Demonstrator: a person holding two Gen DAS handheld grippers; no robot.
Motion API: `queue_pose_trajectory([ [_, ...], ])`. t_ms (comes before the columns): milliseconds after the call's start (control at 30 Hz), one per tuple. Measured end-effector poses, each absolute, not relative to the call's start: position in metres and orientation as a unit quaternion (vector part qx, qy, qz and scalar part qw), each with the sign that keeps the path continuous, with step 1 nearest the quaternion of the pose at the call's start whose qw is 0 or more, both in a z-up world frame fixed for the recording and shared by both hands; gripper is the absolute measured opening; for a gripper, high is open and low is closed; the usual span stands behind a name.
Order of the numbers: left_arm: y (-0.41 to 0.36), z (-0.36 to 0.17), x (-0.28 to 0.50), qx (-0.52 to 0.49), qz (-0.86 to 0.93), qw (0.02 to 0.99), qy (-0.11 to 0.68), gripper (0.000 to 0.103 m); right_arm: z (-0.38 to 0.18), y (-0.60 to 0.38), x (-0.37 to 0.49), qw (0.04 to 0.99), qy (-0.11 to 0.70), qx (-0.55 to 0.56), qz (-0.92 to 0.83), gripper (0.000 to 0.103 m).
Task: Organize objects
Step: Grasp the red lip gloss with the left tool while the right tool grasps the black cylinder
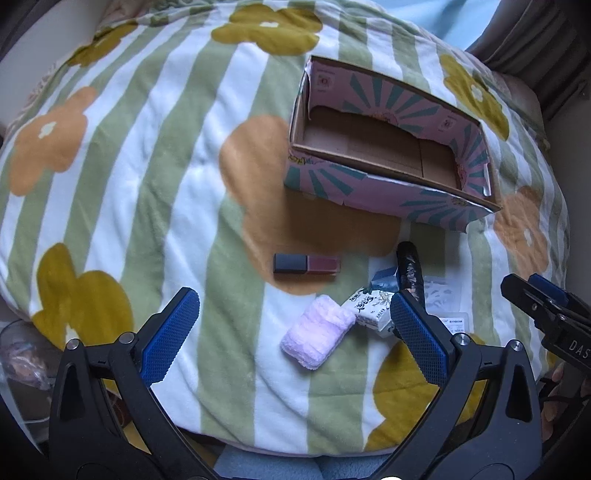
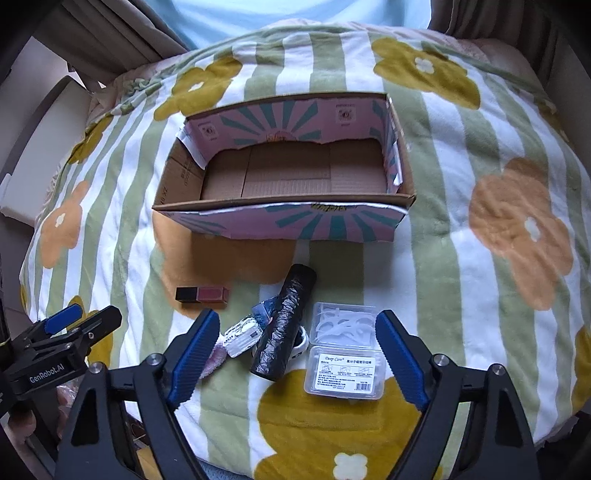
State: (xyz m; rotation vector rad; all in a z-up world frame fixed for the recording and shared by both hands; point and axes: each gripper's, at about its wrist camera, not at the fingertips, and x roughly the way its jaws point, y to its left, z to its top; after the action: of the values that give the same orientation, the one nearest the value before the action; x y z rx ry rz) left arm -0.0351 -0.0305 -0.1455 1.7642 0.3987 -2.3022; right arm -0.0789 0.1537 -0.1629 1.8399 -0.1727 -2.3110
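Observation:
An open, empty cardboard box (image 1: 388, 192) (image 2: 280, 221) with pink and teal paper sits on the blanket. In front of it lie a black-and-maroon lipstick box (image 1: 306, 264) (image 2: 202, 294), a pink rolled towel (image 1: 317, 336), a small tissue pack (image 1: 371, 310) (image 2: 242, 334), a black bag roll (image 1: 408, 267) (image 2: 286, 321) and a clear floss-pick case (image 2: 345, 350) (image 1: 445, 299). My left gripper (image 1: 293, 334) is open above the towel. My right gripper (image 2: 295, 358) is open, with the bag roll and floss case between its fingers.
Everything rests on a soft striped blanket with flower prints (image 1: 147, 166) (image 2: 480, 221). Curtains (image 2: 110, 33) hang behind the bed. The right gripper shows at the right edge of the left wrist view (image 1: 546, 310); the left gripper shows at the left of the right wrist view (image 2: 70, 332).

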Motion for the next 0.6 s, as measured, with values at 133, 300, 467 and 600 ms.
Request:
queue_pose_trajectory([
  [133,-0.028,-0.191,-0.05,0.615,-0.767,0.111,0.145,0.102,-0.21,0.147,-0.088,0.102,-0.077,0.645,-0.754,0.074],
  [300,-0.025,-0.241,-0.068,0.63,-0.752,0.119,0.152,0.099,-0.252,0.14,-0.094,0.112,-0.095,0.662,-0.735,0.063],
  [467,-0.019,-0.28,-0.08,0.642,-0.742,0.123,0.149,0.098,-0.275,0.15,-0.101,0.109,-0.12,0.665,-0.729,0.059],
  [600,-0.015,-0.298,-0.083,0.647,-0.735,0.131,0.157,0.098,-0.277,0.159,-0.105,0.112,-0.136,0.662,-0.729,0.056],
])
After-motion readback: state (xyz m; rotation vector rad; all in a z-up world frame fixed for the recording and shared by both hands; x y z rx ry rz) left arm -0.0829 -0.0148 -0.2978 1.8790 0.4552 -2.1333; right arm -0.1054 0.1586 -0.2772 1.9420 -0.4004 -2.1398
